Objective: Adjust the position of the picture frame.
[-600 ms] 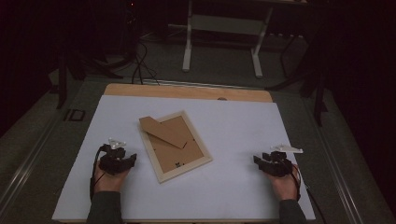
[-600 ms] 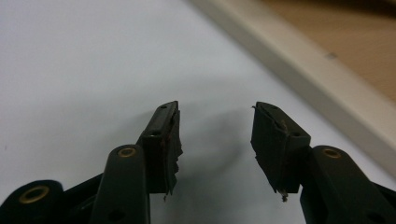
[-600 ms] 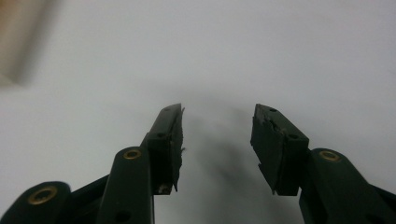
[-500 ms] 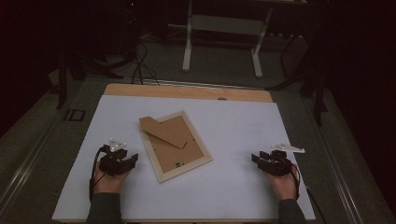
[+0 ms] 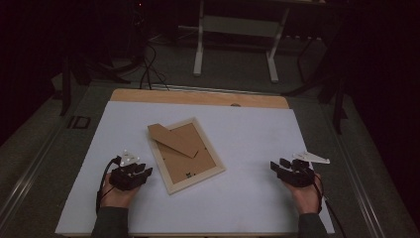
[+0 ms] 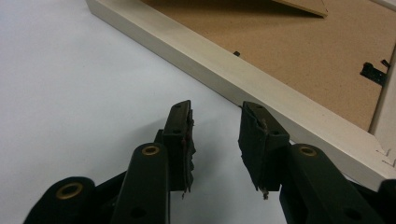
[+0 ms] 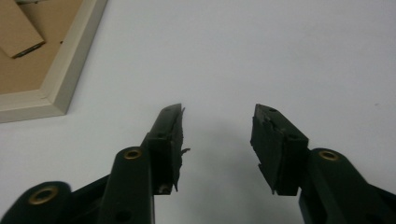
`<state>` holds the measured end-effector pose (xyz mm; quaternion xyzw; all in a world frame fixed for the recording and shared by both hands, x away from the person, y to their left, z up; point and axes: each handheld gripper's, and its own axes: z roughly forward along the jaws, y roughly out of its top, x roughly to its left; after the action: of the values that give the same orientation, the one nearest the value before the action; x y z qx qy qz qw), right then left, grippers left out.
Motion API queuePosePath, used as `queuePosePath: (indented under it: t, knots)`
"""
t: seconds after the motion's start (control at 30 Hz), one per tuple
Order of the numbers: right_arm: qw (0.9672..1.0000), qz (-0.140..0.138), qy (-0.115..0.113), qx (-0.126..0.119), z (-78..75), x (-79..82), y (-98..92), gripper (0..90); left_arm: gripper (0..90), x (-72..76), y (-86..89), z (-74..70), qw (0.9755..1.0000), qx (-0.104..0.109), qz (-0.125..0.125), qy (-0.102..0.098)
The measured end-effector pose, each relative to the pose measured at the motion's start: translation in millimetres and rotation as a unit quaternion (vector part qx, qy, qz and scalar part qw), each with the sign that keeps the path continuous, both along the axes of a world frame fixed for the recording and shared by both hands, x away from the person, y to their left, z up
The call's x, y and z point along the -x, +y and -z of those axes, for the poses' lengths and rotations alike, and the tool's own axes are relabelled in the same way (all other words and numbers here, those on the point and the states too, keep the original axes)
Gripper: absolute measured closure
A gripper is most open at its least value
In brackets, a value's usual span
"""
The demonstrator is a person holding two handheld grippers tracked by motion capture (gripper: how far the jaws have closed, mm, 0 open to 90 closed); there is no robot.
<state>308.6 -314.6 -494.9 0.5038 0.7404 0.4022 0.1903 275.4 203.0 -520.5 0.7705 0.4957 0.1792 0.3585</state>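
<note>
A pale wooden picture frame (image 5: pixel 195 182) lies face down on the white sheet (image 5: pixel 257 134), its brown backing board (image 5: pixel 200 159) up and a cardboard easel flap (image 5: pixel 173 139) across its upper left. My left gripper (image 5: pixel 146 174) rests just left of the frame's near-left edge. In the left gripper view that gripper (image 6: pixel 217 111) is open, its tips close to the frame's rail (image 6: pixel 261 88) with nothing between them. My right gripper (image 5: pixel 275 166) sits on the sheet well right of the frame. It (image 7: pixel 217 110) is open and empty, with the frame's corner (image 7: pixel 55 91) off to its left.
A wooden board edge (image 5: pixel 198 97) borders the sheet at the far side. Beyond the table stand a white metal stand (image 5: pixel 235 47) and cables (image 5: pixel 148 69) on the dark floor. Bare white sheet lies between the frame and the right gripper.
My left gripper has crept slightly toward the frame. The right gripper and the frame have hardly moved.
</note>
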Motion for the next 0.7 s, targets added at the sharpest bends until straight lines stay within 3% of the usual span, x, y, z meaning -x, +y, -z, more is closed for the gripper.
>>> queuePosePath:
  t: [0.17,0.37,0.57,0.7]
  knots:
    - [0.9999,-0.011,0.009,0.006,0.2,1.1,3.7,50.4,65.5,0.5,-4.9,2.6,0.9997,0.002,0.021,0.012]
    - [0.9999,-0.012,0.003,0.008,-4.6,2.9,3.7,53.7,70.4,0.2,-15.4,5.5,0.9981,-0.005,0.056,0.025]
    - [1.0000,-0.009,-0.001,0.003,-5.6,4.1,3.5,54.3,82.3,-0.2,-21.9,8.1,0.9958,-0.013,0.085,0.031]
    - [0.9998,-0.016,-0.003,0.008,-6.6,4.8,5.8,54.6,89.9,-0.3,-22.9,8.4,0.9953,-0.014,0.089,0.034]
